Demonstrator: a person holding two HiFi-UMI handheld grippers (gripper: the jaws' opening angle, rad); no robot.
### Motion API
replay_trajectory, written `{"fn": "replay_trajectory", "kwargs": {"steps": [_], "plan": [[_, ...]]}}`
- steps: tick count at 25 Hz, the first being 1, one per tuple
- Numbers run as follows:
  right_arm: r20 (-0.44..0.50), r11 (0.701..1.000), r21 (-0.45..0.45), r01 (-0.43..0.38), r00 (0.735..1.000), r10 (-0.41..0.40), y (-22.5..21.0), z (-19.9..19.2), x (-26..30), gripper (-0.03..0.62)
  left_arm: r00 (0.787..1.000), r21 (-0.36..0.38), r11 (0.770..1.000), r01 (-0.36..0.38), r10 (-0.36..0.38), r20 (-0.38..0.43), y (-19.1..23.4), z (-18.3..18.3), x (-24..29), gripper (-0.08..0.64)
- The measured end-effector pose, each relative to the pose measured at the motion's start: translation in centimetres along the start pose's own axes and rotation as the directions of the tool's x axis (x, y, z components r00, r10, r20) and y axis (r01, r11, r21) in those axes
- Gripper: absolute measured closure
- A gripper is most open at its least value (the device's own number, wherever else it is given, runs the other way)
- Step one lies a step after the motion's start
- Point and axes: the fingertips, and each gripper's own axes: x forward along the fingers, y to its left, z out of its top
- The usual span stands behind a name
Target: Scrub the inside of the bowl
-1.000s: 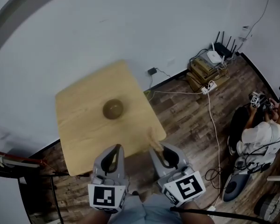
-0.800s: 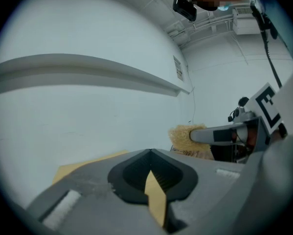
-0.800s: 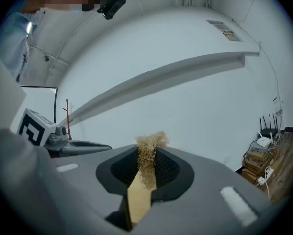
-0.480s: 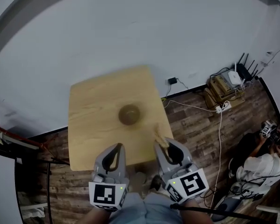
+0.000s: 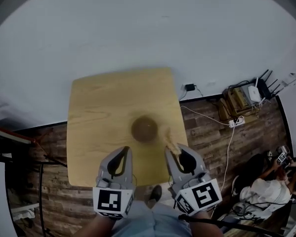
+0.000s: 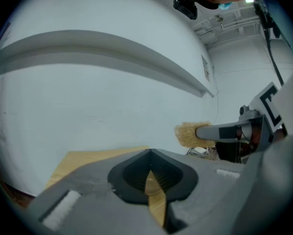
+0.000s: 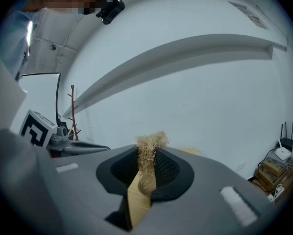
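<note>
A small brown bowl (image 5: 145, 129) stands upright near the middle of a square wooden table (image 5: 96, 107). My right gripper (image 5: 171, 151) hangs over the table's near edge, just right of the bowl, shut on a straw-coloured fibre scrubber (image 5: 168, 138) that sticks out past its tips. The scrubber (image 7: 148, 146) rises between the right gripper (image 7: 147, 153) jaws. My left gripper (image 5: 124, 151) is below-left of the bowl with jaws together and nothing in them. The left gripper view shows its own closed tips (image 6: 149, 153) and the scrubber (image 6: 189, 132) off to the right; the bowl is hidden there.
A white wall runs behind the table. On the wooden floor to the right lie cables, a power strip (image 5: 235, 122), boxes with a router (image 5: 246, 98), and a seated person (image 5: 259, 189). A dark frame with a red bar (image 5: 9, 135) stands at the left.
The table and bowl have slid down and toward the middle of the head view, so both grippers now reach over the near edge beside the bowl. Their states are unchanged.
</note>
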Motion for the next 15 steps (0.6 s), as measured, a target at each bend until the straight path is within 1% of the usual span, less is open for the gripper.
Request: {"fn": "replay_trajectory", "kwargs": {"steps": [5, 9, 15], "plan": [[-0.086, 0.999, 0.031, -0.006, 0.996, 0.009, -0.4, -3.6, 3.5, 0.526, 0.996, -0.063, 0.998, 0.006, -0.011, -0.093, 2.2, -4.0, 2.9, 0.54], [-0.147, 0.998, 0.066, 0.014, 0.989, -0.004, -1.4, -5.9, 5.6, 0.526, 0.988, -0.116, 0.993, 0.009, -0.026, -0.15, 3.7, -6.1, 5.8, 0.54], [-0.196, 0.994, 0.107, 0.022, 0.981, 0.0, -2.0, -8.5, 8.0, 0.526, 0.972, -0.193, 0.981, 0.01, -0.055, -0.229, 5.2, -9.5, 8.9, 0.538]]}}
